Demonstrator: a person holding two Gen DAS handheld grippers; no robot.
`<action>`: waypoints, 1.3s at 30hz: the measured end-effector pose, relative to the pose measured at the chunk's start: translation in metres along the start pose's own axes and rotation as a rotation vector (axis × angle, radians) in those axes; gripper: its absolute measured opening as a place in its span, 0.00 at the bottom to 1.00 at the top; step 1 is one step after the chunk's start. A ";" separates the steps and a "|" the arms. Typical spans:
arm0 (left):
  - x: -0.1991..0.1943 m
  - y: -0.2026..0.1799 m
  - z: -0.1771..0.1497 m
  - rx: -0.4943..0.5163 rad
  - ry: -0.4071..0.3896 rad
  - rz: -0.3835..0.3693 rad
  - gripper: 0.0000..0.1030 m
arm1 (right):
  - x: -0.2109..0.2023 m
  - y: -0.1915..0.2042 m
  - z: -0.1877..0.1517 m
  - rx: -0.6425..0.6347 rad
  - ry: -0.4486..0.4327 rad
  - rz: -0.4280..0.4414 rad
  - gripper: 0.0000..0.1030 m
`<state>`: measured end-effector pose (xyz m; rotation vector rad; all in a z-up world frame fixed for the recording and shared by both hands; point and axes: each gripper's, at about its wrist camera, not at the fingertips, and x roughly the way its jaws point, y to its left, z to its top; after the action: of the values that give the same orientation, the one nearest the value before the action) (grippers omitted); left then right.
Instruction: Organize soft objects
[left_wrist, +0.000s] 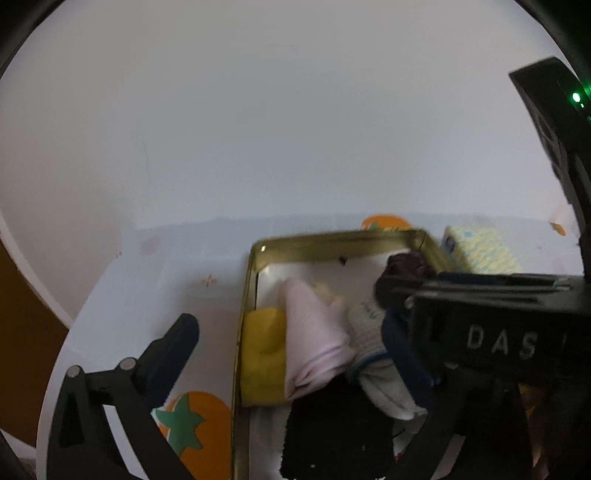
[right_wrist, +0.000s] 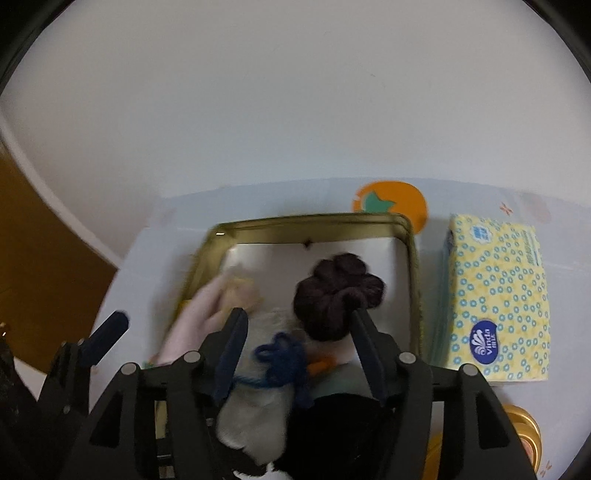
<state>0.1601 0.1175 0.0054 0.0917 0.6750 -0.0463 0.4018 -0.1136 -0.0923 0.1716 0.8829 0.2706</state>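
Observation:
A gold metal tin (left_wrist: 325, 240) (right_wrist: 314, 220) stands on the table and holds soft things. In it lie a yellow sponge (left_wrist: 263, 354), a pink cloth (left_wrist: 314, 336) (right_wrist: 192, 317), a white knit glove (left_wrist: 369, 332) (right_wrist: 258, 406), a black cloth (left_wrist: 332, 432) and a dark purple scrunchie (right_wrist: 338, 290) (left_wrist: 406, 264). Blue yarn (right_wrist: 284, 356) lies on the glove. My right gripper (right_wrist: 299, 325) is open above the tin, its fingers either side of the scrunchie's near edge and the yarn. My left gripper (left_wrist: 295, 325) is open; its left finger (left_wrist: 173, 347) is outside the tin's left wall, and the right gripper hides its right finger.
A yellow patterned tissue pack (right_wrist: 498, 295) (left_wrist: 480, 251) lies right of the tin. The white tablecloth has orange fruit prints (left_wrist: 195, 428) (right_wrist: 391, 203). A gold lid (right_wrist: 524, 443) sits at the near right. A white wall is behind; a brown floor (right_wrist: 44, 240) lies left.

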 end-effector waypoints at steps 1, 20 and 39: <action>-0.004 -0.001 0.000 0.004 -0.022 0.016 0.99 | -0.007 -0.001 -0.002 0.018 -0.032 0.039 0.59; 0.002 -0.005 -0.004 0.033 -0.033 0.060 1.00 | -0.060 0.007 -0.055 0.024 -0.431 -0.193 0.59; -0.026 -0.003 -0.013 -0.018 -0.174 0.086 1.00 | -0.104 0.015 -0.112 -0.036 -0.659 -0.152 0.61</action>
<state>0.1321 0.1163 0.0115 0.0978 0.4972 0.0348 0.2494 -0.1272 -0.0813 0.1459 0.2348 0.0745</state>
